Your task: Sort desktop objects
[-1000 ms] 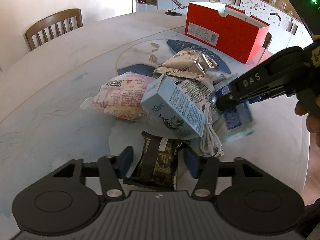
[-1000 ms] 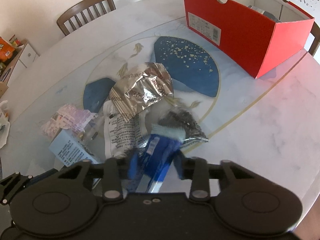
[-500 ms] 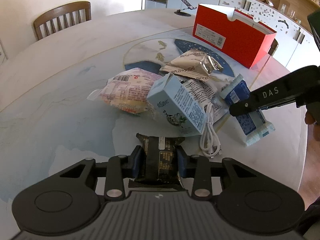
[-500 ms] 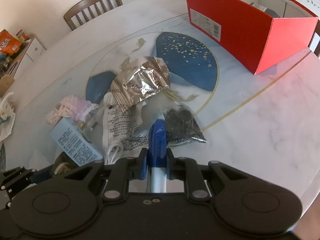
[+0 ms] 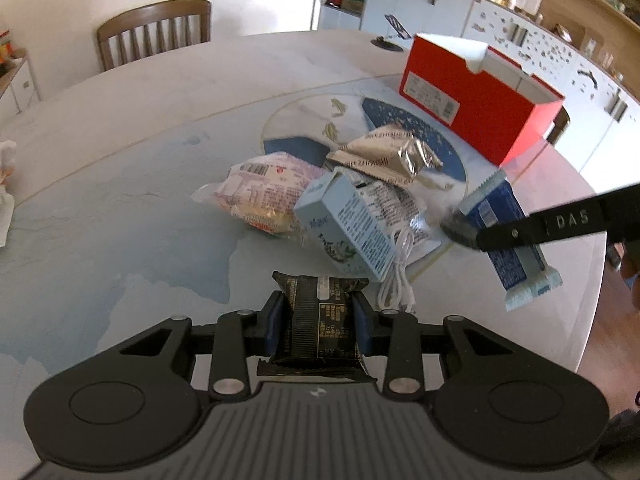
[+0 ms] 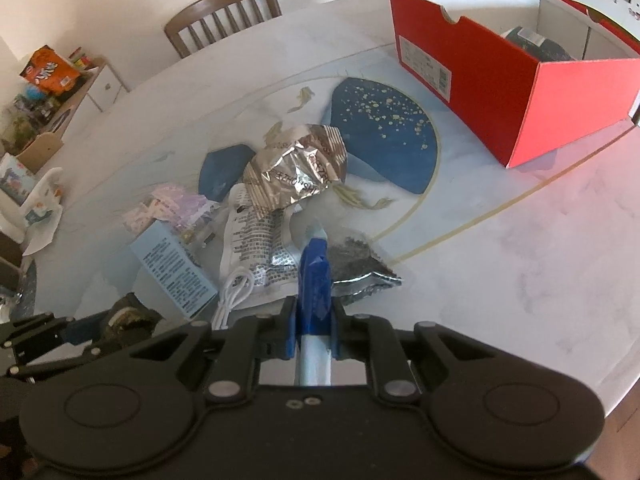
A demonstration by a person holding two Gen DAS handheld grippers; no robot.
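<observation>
Two tools grip packets: left tool [image 5: 318, 326] clamps a black printed snack wrapper [image 5: 320, 320]; right tool [image 6: 314, 330], lettered "DAS", pinches a blue-and-white sachet [image 6: 315, 280].

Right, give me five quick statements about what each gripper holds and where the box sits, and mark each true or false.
1. The left gripper is shut on the black snack packet. True.
2. The right gripper is empty. False: it is shut on the blue packet.
3. The red box is closed with a lid. False: its top is open.
4. The white cable lies on the table. True.
5. The silver foil bag is inside the red box. False: it lies on the table.
</observation>
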